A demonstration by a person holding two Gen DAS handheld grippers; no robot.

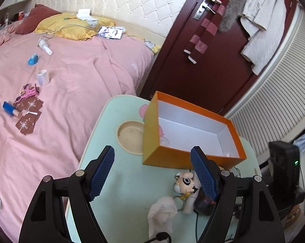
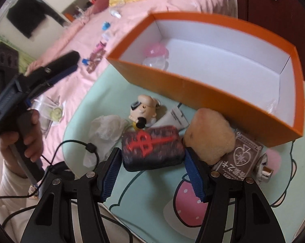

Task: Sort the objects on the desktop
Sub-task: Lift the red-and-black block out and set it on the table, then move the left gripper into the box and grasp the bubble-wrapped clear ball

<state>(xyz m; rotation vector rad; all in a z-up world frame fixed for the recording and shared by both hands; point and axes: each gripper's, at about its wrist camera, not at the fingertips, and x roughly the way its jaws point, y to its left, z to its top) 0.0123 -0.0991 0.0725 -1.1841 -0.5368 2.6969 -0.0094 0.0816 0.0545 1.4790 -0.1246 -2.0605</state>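
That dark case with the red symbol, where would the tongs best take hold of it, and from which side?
Probably by its two short ends, coming in from the near edge of the table. The dark case lies flat with its long side across the right tongs, whose open fingers already flank both ends. The plush toy crowds its right end, so close carefully.

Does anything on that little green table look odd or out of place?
A crumpled white tissue lies among the toys, looking like rubbish. The cartoon figurine lies tipped on its side. The orange box sits nearly empty, at an angle.
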